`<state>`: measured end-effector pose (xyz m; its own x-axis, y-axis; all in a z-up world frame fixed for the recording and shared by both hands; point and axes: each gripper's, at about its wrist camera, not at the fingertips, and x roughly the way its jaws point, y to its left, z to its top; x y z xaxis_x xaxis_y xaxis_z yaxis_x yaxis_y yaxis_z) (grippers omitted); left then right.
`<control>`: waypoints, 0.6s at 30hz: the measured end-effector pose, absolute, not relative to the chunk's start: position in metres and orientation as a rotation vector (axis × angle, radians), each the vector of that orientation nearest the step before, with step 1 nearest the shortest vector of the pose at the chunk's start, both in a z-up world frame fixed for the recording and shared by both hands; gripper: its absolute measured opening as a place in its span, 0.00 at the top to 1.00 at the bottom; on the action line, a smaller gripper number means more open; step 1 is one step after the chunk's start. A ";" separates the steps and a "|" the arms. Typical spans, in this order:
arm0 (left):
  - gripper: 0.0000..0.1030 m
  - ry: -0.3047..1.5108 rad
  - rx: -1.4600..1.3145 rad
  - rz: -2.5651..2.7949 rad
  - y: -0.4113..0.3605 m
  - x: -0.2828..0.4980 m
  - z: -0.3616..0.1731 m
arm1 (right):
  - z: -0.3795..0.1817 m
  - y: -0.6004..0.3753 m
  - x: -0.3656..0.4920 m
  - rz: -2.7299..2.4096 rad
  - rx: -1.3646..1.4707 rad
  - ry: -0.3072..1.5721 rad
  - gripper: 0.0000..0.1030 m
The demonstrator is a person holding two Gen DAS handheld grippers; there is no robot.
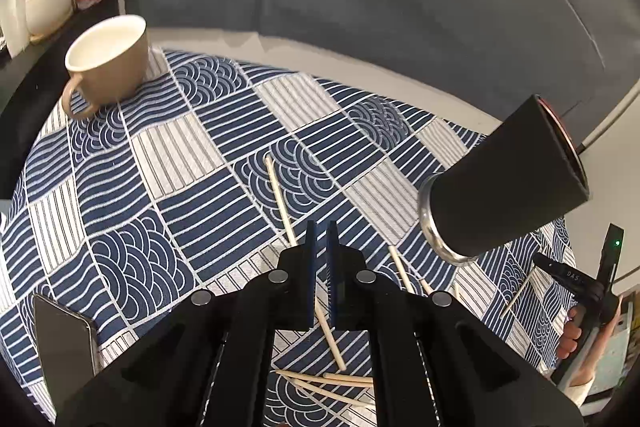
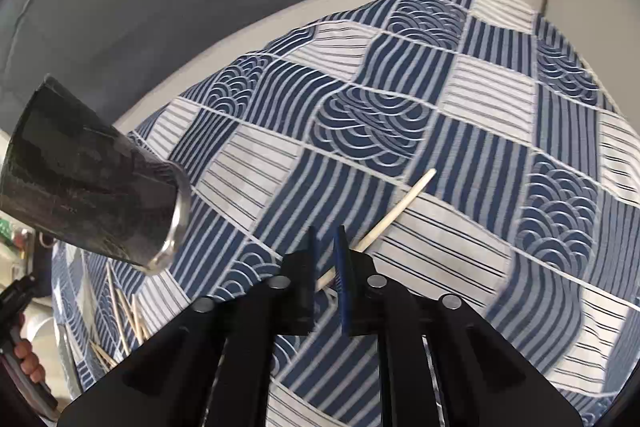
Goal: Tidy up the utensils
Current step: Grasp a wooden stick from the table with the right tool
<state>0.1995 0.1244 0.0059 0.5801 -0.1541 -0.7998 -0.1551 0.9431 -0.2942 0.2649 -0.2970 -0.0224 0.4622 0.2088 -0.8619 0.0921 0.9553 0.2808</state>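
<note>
matt black tumbler [image 1: 504, 179], seemingly wooden chopsticks [image 1: 280, 197], cloth [image 1: 192, 163]

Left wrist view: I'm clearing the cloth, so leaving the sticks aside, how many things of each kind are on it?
Mug: 1
Tumbler: 1
Phone: 1
Total: 3

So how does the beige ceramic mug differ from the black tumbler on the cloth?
The beige ceramic mug has a handle and a pale inside; the black tumbler has no handle, is taller and tapers to a shiny metal base. The mug stands at the cloth's far left, the tumbler at the right. Both stand upright, mouths open.
</note>
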 end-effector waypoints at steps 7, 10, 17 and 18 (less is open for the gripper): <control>0.92 0.993 -0.326 -0.020 0.119 0.209 -0.002 | -0.010 -0.291 0.252 0.062 0.248 1.077 0.51; 0.49 1.033 -0.331 0.039 0.129 0.217 -0.017 | -0.015 -0.288 0.251 0.006 0.192 1.090 0.52; 0.32 1.089 -0.374 0.115 0.142 0.227 -0.050 | -0.036 -0.313 0.241 -0.140 0.227 1.134 0.52; 0.31 1.097 -0.365 0.126 0.140 0.230 -0.054 | -0.038 -0.314 0.241 -0.136 0.235 1.141 0.51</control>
<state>0.2296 0.1399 -0.0538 0.4558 -0.0788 -0.8866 -0.2785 0.9334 -0.2262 0.2413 -0.3140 -0.0385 0.4117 0.0126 -0.9112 0.2260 0.9673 0.1155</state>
